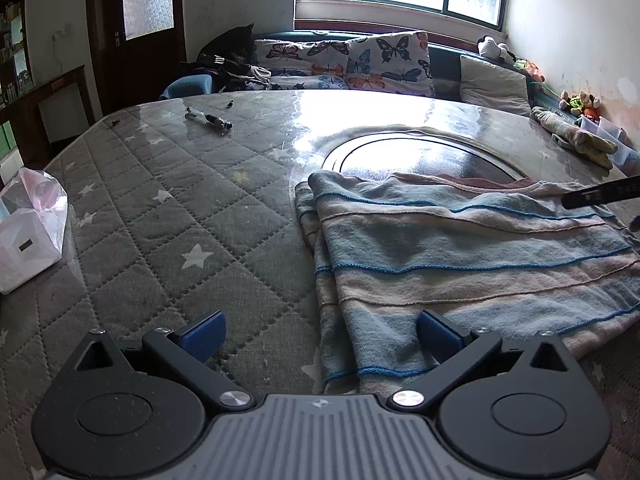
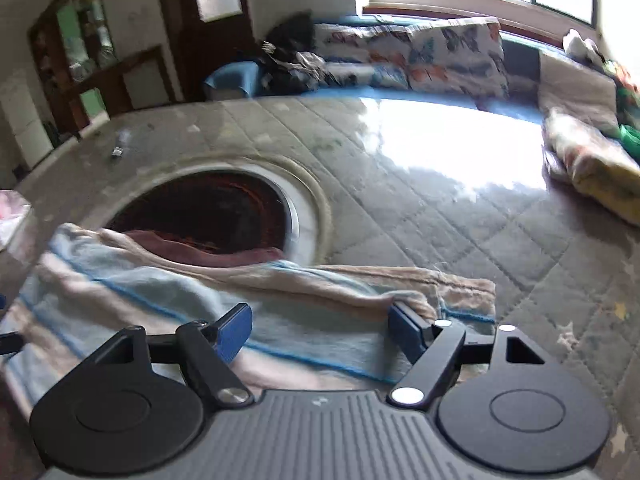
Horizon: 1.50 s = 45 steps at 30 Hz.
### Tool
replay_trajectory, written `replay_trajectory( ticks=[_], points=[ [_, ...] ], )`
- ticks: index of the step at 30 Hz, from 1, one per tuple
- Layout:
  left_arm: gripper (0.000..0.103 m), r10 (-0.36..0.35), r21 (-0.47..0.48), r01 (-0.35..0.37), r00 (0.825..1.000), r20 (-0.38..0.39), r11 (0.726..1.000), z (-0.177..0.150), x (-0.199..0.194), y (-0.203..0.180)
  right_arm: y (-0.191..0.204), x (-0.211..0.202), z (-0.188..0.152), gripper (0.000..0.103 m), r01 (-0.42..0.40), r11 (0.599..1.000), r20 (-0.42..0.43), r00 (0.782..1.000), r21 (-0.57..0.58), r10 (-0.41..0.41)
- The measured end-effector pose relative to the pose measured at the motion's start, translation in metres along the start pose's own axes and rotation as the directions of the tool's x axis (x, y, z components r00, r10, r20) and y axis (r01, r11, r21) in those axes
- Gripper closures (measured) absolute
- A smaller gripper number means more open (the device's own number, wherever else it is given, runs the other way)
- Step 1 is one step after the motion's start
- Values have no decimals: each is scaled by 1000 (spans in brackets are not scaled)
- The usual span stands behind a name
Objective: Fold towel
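Hovering low over the table, the left gripper (image 1: 320,338) has its blue pads spread wide and grasps nothing — one pad sits above the bare quilted table cover (image 1: 160,216), the other above the near left corner of the striped towel (image 1: 460,248). The right gripper (image 2: 320,330) is likewise released, jaws apart, straddling the towel's near right part; its right pad (image 2: 404,328) is right by a raised wrinkle of cloth, touching or not I cannot tell, view is motion-blurred. In the left view a dark finger of that right gripper pokes in at the right edge, over the towel's far right side.

Towel lies on the table already doubled at least once — layered edges show along its left side, and a pinkish layer peeks out at the far edge. Its far edge overlaps the round glass inset (image 1: 424,160) in the table's middle. Surface rumpled, not flat.

Step, as I judge it: between folds, both grippers lining up on the near corners for the next fold. Next move calls for dropping each gripper onto a corner, closing on all layers together, then lifting evenly and carrying across so edges meet.

Further out: pen-like item (image 1: 208,118), white bag (image 1: 28,228), another rolled cloth (image 1: 576,136), butterfly cushions (image 1: 384,60).
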<state>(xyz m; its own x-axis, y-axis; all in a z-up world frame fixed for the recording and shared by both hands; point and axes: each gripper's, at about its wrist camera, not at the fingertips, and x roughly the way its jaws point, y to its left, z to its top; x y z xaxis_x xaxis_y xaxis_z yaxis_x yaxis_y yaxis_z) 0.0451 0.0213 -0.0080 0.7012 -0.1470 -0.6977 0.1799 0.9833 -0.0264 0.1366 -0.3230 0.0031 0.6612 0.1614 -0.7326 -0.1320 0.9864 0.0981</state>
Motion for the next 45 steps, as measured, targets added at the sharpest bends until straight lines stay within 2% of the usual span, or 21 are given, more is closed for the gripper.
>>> replay_trajectory(
  ticks=[3, 8, 15, 22, 25, 28, 35, 45],
  points=[
    [0, 5, 1, -5, 1000, 0, 1000, 1, -2, -1, 3, -7, 2, 26, -14, 1000, 12, 1000, 4, 14],
    [0, 21, -7, -21, 1000, 19, 1000, 7, -10, 0, 29, -30, -6, 26, -58, 995, 34, 998, -84, 61],
    [0, 42, -12, -41, 999, 25, 999, 11, -7, 2, 93, -35, -22, 28, -160, 957, -2, 986, -243, 165],
    [0, 41, -25, -41, 999, 14, 999, 5, -4, 6, 124, -9, -12, 34, -253, 936, -47, 967, -244, 250],
    [0, 39, -23, -39, 999, 14, 999, 5, -3, 6, 134, 7, -4, 41, -257, 939, -55, 966, -227, 251],
    [0, 33, -23, -33, 999, 13, 999, 4, -3, 7, 140, 21, 3, 43, -241, 950, -54, 970, -199, 235],
    [0, 20, -33, -19, 1000, 7, 999, 3, -1, 10, 155, 32, 9, 43, -204, 958, -35, 979, -203, 201],
    [0, 9, -45, -9, 1000, 5, 999, 1, 0, 12, 162, 43, 23, 43, -260, 958, -38, 966, -121, 257]
  ],
)
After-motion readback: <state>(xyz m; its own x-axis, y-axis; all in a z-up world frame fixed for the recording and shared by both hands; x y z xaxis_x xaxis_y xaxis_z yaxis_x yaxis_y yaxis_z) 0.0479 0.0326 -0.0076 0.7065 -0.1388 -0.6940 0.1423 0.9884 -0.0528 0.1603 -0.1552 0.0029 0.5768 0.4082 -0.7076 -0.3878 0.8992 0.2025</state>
